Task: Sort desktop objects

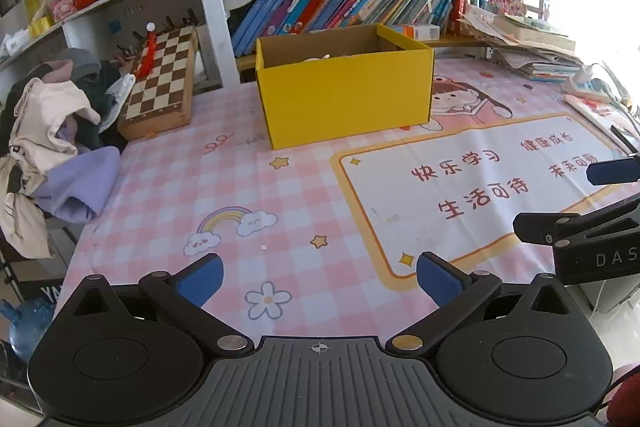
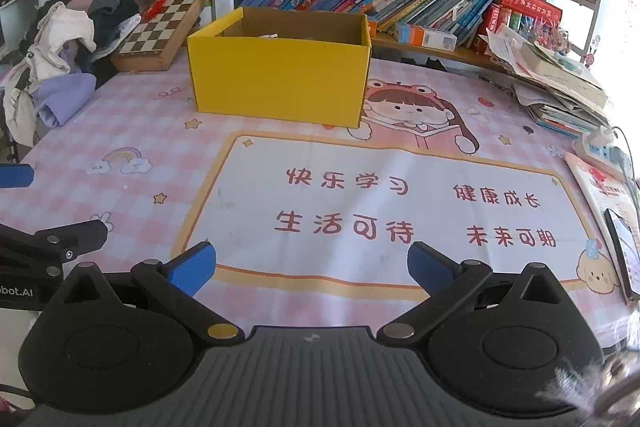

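Sorting seems nearly or fully done, judging by how things lie: the yellow box (image 1: 344, 87) stands ahead of both claws, well beyond their tips, open at the top, with only a pale scrap of something showing over its near wall; what that is cannot be told. Between box and claws the pink checked mat (image 1: 248, 187) lies bare of loose objects.

Left gripper (image 1: 320, 279) hangs over the mat's near edge, blue pads spread as wide as they go, nothing between them. Right gripper (image 2: 312, 267) does likewise just beside it, jaws wide and empty.

To do this step well, I would keep both claws apart and look outward for leftovers: the chessboard (image 1: 160, 79) ahead and to the left, the heap of clothes (image 1: 52, 131) further left, the stacked papers (image 2: 560, 83) off to the right. Any reach should go over the box, not through its wall.
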